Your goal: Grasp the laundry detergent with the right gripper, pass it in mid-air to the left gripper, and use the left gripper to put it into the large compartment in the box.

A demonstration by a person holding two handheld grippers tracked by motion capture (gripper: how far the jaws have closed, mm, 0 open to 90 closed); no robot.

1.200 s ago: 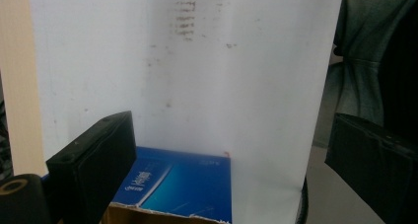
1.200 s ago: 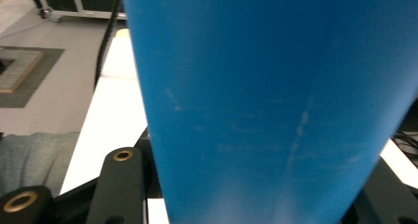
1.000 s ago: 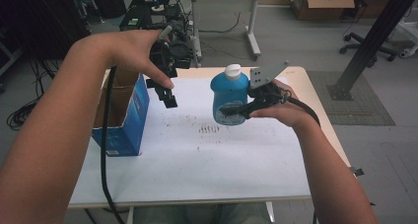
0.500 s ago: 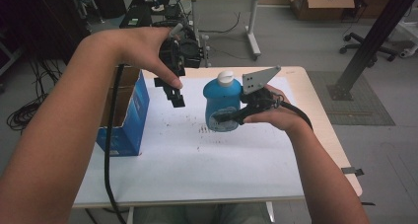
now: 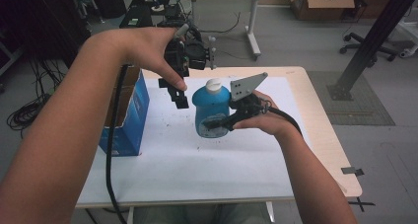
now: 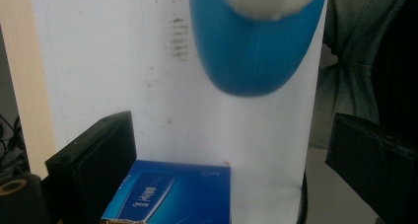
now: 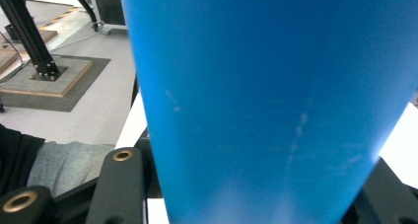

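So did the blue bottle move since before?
Yes. The blue bottle, held in the right claw, has drifted left, toward the blue box, which stayed put.

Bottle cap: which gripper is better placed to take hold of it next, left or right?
Probably the left. The right gripper is shut on the blue bottle at its body, holding it above the table. The left gripper is open and empty, beside the white cap.

Blue bottle (image 7: 276,105) — apparently between jaws.
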